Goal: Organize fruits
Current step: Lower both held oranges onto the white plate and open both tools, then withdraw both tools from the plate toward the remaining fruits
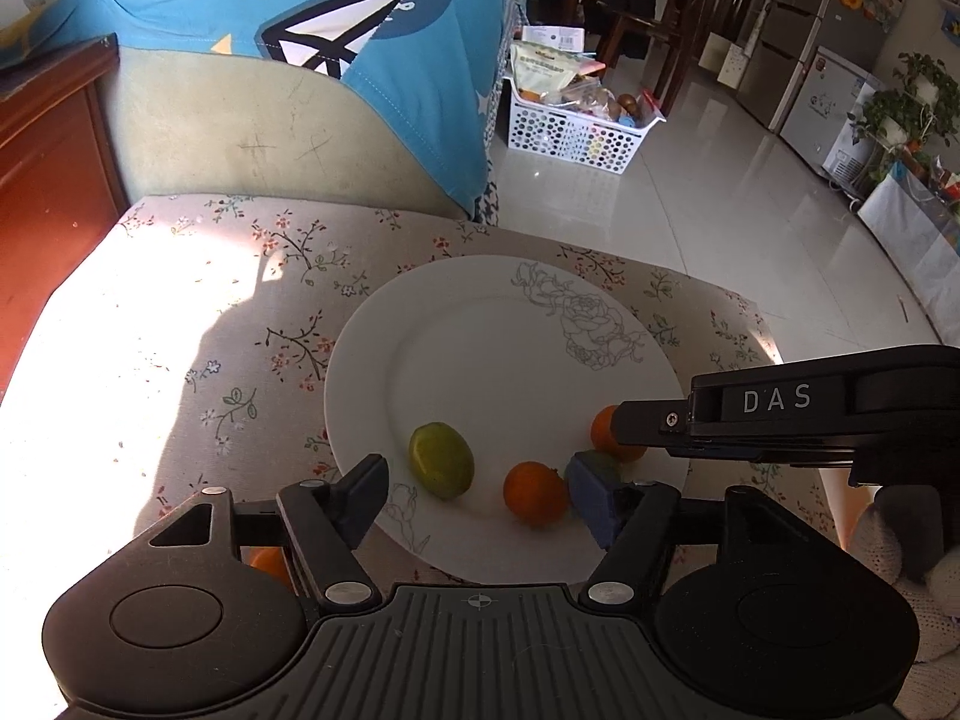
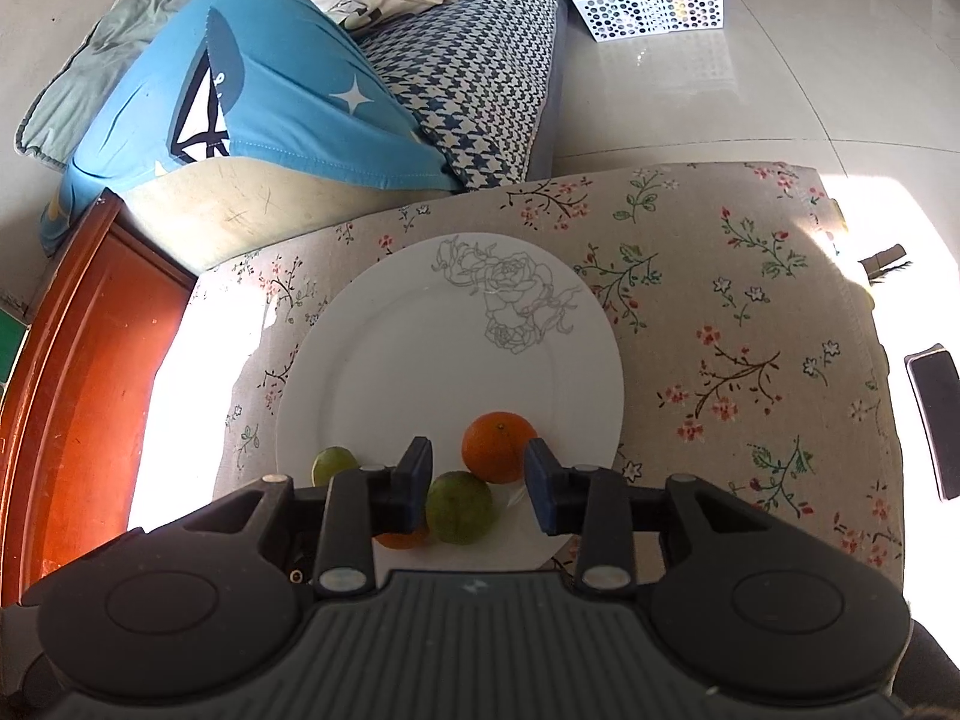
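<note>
A white plate (image 1: 498, 330) (image 2: 420, 360) with a grey rose drawing sits on a floral-cloth stool. On its near part lie a lime (image 1: 441, 459) (image 2: 333, 462), an orange (image 1: 534, 492) (image 2: 402, 540), a green fruit (image 1: 600, 459) (image 2: 459, 507) and a second orange (image 1: 612, 432) (image 2: 498, 447). My left gripper (image 1: 480, 498) hangs open over the plate's near rim, the lime and first orange lying loose between its fingers. My right gripper (image 2: 480, 486) (image 1: 630, 423) stands open around the second orange, pads not pressing it. Another orange (image 1: 270, 564) shows off the plate under my left gripper.
A sofa with a blue cushion (image 1: 360, 30) (image 2: 252, 78) rises behind the stool. A red-brown wooden cabinet (image 1: 48, 180) (image 2: 90, 360) stands at the left. A white perforated basket (image 1: 576, 132) (image 2: 654, 0) of goods sits on the tiled floor. A dark phone (image 2: 936, 420) lies right.
</note>
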Demonstrator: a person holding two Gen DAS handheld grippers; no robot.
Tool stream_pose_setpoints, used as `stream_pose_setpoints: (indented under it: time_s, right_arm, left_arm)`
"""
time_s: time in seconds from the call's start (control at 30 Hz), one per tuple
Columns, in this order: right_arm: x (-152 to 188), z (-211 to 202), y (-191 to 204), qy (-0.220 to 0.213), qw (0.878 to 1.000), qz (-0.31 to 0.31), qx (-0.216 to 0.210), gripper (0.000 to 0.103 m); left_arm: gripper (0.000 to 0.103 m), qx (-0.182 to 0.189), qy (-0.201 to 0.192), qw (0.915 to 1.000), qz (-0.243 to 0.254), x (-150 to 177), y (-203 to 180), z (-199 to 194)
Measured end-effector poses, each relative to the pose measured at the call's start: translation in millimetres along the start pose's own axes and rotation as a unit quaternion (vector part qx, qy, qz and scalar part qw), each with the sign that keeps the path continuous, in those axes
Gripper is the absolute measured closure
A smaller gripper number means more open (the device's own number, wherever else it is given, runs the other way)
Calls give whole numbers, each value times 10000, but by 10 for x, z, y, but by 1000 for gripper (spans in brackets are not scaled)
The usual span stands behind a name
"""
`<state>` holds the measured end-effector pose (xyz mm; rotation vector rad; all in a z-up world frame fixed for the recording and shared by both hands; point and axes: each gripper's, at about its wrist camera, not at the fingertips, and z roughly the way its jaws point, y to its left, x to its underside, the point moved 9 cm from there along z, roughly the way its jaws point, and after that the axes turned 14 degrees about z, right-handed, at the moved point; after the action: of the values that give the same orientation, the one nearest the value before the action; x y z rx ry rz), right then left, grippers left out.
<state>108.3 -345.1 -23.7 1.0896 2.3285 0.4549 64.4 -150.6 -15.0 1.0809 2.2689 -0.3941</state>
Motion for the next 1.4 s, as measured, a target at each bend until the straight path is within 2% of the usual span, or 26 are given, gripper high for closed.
stream_pose_setpoints:
  time_s: [0.07, 0.37, 0.53, 0.6, 0.83, 0.97, 1.27, 1.4]
  right_arm:
    - [6, -10, 18, 5, 10000, -37, -28, 65]
    - [35, -107, 117, -64, 9992, -357, -160, 56]
    - [84, -137, 142, -112, 9980, -607, -123, 51]
    - [101, -138, 159, -121, 9974, -693, -125, 51]
    - [254, -98, 240, -108, 9916, -1289, -28, 47]
    - [357, -81, 290, -56, 9879, -1550, -45, 47]
    - [596, -96, 402, 112, 9799, -1985, -188, 47]
    - [730, -103, 460, 225, 9745, -2207, -337, 47]
  left_arm:
    - [21, 36, -19, 9999, -140, -7, 28, -30]
    - [21, -26, 249, 9978, -622, 113, 120, -67]
    - [19, -44, 97, 9950, -996, 175, 144, -182]
    - [14, -35, 48, 9949, -1011, 193, 137, -229]
    - [14, 210, 74, 9968, -764, 267, 96, -375]
    - [14, -340, 195, 9984, -402, 374, 202, -481]
    - [14, -845, 282, 9936, -695, 576, 648, -717]
    - [14, -908, 459, 9908, -897, 686, 832, -734]
